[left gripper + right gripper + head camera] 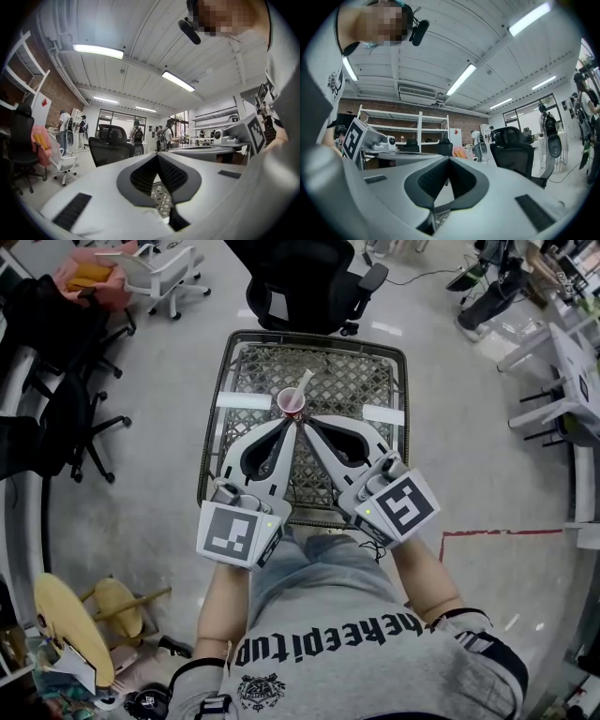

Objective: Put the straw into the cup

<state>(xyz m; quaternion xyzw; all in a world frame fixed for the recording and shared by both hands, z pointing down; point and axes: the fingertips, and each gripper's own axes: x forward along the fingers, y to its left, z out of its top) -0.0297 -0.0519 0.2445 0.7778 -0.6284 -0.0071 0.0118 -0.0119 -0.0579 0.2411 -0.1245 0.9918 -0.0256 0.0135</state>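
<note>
In the head view a small pink cup (292, 403) stands on a woven mesh table (253, 367), with a pale straw (305, 383) in it that leans up and to the right. My left gripper (292, 422) and right gripper (307, 421) point at the cup from the near side, their tips close together just short of it. Both are shut with nothing between the jaws. The left gripper view shows the left gripper (157, 155) with its jaws meeting, and the right gripper view shows the same of the right gripper (449, 160). Neither gripper view shows the cup.
A black office chair (309, 277) stands just beyond the table. There is a white chair (164, 273) at the far left and dark chairs (66, 418) at the left. White tape patches (384, 414) lie on the table. Wooden stools (75, 615) sit at the lower left.
</note>
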